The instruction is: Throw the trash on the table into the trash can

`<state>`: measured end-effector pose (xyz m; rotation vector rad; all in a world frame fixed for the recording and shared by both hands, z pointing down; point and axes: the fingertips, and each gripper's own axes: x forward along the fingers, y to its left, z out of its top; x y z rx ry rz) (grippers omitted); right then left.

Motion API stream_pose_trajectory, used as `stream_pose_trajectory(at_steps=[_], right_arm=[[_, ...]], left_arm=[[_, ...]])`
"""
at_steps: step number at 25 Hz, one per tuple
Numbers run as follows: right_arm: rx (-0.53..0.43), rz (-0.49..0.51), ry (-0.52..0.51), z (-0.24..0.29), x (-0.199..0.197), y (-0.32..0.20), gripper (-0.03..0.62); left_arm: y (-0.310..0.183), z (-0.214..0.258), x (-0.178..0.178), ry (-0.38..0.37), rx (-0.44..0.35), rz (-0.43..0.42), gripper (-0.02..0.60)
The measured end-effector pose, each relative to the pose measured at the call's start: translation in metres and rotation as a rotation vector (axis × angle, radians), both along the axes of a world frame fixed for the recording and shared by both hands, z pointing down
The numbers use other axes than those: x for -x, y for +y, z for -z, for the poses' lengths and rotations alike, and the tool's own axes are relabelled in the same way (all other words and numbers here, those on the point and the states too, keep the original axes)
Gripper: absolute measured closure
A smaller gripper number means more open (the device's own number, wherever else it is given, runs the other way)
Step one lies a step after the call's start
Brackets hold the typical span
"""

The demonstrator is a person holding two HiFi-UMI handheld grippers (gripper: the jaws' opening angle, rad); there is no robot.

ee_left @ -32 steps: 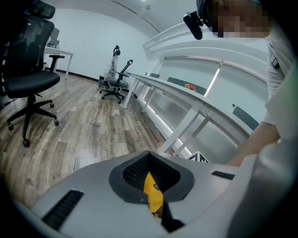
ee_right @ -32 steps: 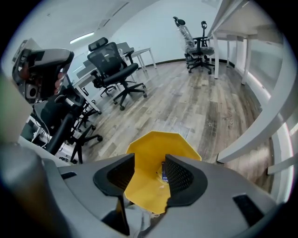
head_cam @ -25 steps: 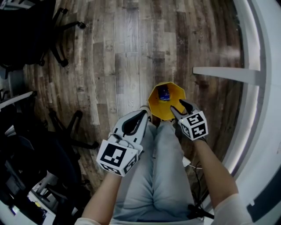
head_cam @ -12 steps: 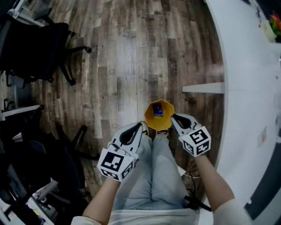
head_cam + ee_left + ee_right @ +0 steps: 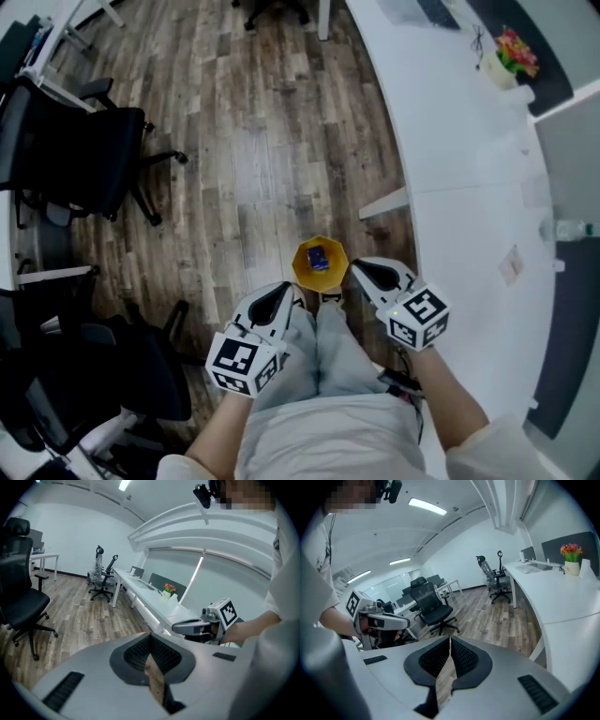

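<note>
Left gripper (image 5: 289,291) pressed together, empty. Right gripper (image 5: 360,269): jaws have just been closing, now together, nothing between them. Both sit above the person's legs, tips pointing at the yellow can (image 5: 302,266) on the floor (image 5: 253,141) just past the feet. Blue trash (image 5: 319,257) lies inside the can, so I judge this piece's drop is done and I'm between pieces. Next move as I read it: swing right to the tabletop (image 5: 441,122), spread a gripper, line up on whatever trash is left. I can't tell from here which of the small bits on it are trash. Floor is wood plank. Long curved white tabletop runs up the right. Black chair (image 5: 80,155) left, flowers (image 5: 516,47) far end.
</note>
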<state>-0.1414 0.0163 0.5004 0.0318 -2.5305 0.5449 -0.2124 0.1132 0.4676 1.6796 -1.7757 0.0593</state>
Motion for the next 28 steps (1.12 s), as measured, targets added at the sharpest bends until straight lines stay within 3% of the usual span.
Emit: stream_pose_trajectory(at_steps=[11, 20, 28], right_arm=[[-0.016, -0.064, -0.09, 0.104, -0.029, -0.029, 0.559], [-0.026, -0.066, -0.103, 0.111, -0.028, -0.032, 0.56], [-0.031, -0.048, -0.114, 0.123, -0.032, -0.029, 0.56]], left_arm=[[-0.022, 0.077, -0.016, -0.051, -0.071, -0.049, 0.58], [-0.041, 0.101, -0.029, -0.038, -0.101, -0.105, 0.58], [-0.04, 0.108, -0.025, -0.036, -0.096, -0.099, 0.58]])
